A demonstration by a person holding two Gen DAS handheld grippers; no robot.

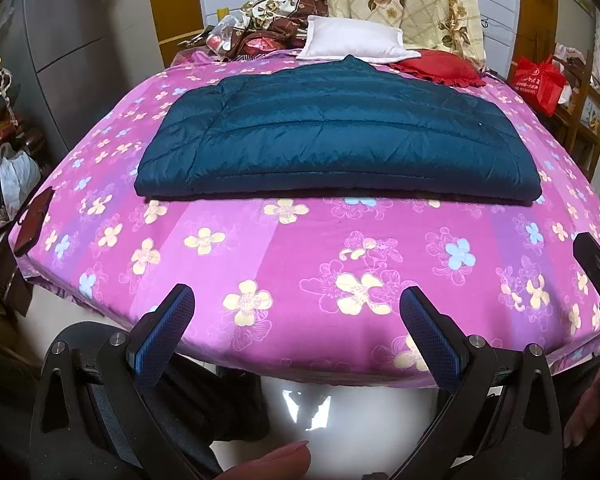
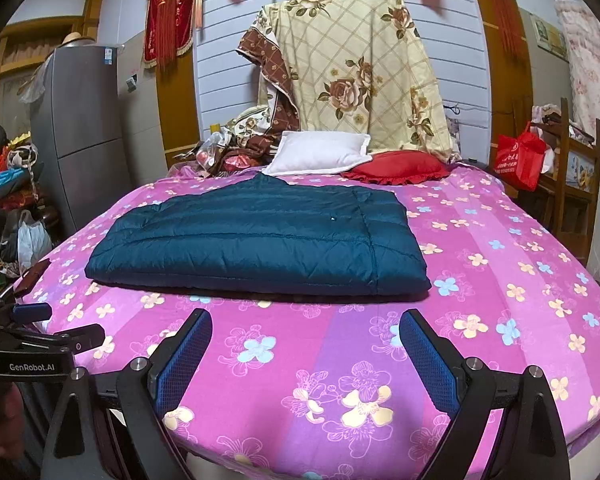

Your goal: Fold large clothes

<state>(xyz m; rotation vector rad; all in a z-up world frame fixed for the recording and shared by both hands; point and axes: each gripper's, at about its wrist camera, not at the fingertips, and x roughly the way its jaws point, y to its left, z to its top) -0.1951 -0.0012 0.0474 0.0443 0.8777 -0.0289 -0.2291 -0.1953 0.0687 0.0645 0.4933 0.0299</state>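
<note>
One folded teal quilted jacket (image 2: 256, 240) lies mid-bed on the pink floral sheet (image 2: 500, 280); two pillows — white (image 2: 320, 152), red (image 2: 396, 168) — sit at the far edge. Left gripper (image 1: 296, 320) and right gripper (image 2: 306, 344) hover over the near edge — jaws apart, empty.

One folded jacket (image 2: 256, 240), two pillows (image 2: 320, 152), one red bag (image 2: 518, 160), one bed (image 2: 340, 360)

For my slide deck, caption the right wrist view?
Open right gripper hovers before a folded teal quilted jacket on a pink floral bedsheet.
</note>
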